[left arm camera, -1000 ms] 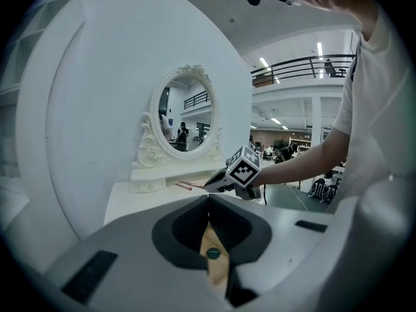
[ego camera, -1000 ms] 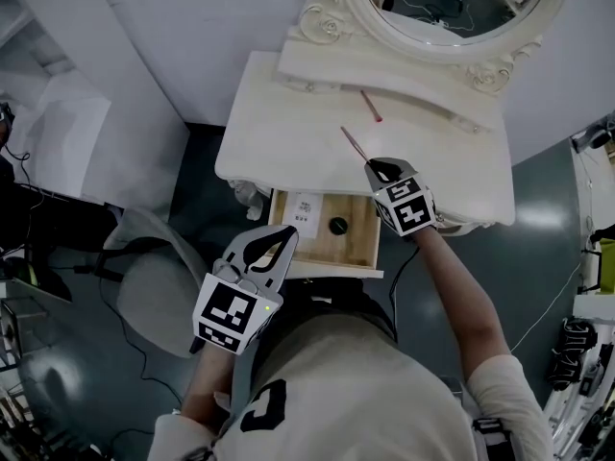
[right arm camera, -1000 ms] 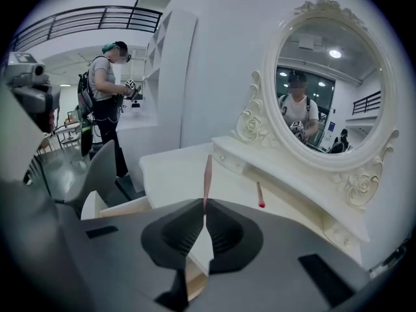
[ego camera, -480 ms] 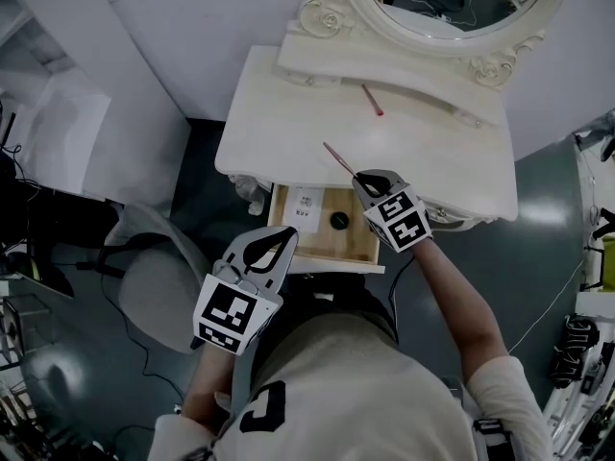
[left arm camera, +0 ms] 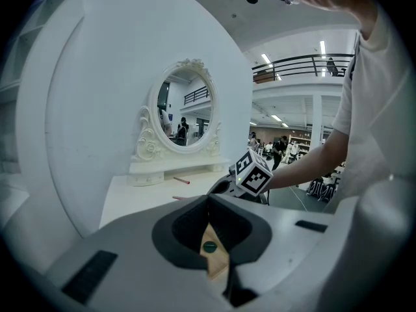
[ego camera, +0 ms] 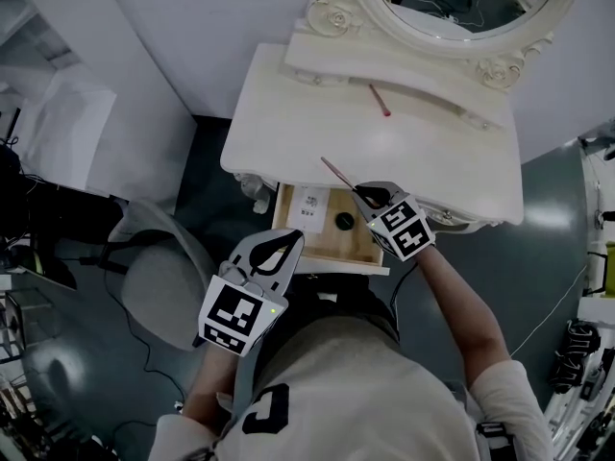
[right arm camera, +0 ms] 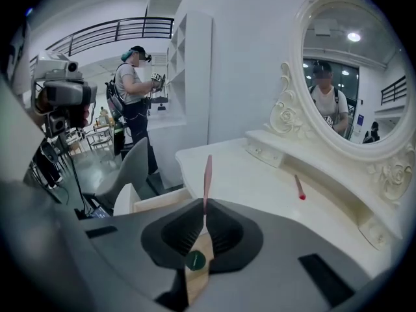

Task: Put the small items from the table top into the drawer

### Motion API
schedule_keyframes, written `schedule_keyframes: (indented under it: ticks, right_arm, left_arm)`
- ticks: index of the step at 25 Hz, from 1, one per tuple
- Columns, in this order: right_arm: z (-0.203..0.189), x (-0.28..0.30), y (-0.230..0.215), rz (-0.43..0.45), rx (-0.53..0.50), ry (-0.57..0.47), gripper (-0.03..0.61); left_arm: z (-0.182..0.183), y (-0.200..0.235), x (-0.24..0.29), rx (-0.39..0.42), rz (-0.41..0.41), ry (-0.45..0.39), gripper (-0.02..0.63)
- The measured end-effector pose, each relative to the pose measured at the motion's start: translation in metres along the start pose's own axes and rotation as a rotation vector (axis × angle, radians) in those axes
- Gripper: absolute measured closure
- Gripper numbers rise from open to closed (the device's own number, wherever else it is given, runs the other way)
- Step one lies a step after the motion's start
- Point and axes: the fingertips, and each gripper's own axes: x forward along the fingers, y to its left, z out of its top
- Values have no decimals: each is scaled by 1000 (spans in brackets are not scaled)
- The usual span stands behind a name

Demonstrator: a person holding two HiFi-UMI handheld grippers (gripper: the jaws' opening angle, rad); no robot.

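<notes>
Pink stick [ego camera: 336, 172] poised above the open drawer [ego camera: 322, 246]
The right gripper [ego camera: 357, 191] pinches the stick tight; it likely needs lowering and releasing next. The left gripper [ego camera: 288, 238] is closed and empty, and a second stick [ego camera: 379, 100] lies on the table top [ego camera: 288, 113].

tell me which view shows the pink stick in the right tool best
The right gripper view: the pink stick rises clear from the shut right tool. The head view shows it as a thin slanted line; the left gripper view shows only a small sliver.
</notes>
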Motion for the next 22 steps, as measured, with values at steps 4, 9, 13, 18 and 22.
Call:
schedule_keyframes:
  ticks: [4,9,13,18,22]
  right_arm:
    - [-5,7,11,35,-20,17,543]
    - [-9,12,20,67,-30,37,543]
    - [-13,19,29,93,-45,55,543]
    - [-24,29,40,131,-61,89,543]
    - [-34,39,49,159,-70,120,543]
  left_arm:
    - [-1,3,-1,-2,6,6,555]
    - [-4,4,0,-8,10,12,556]
    - [-6,8,-1,-17,14,16,555]
    - [-10,12,-2,-35,24,22,555]
    - [-16,16,-3,-47,32,33,555]
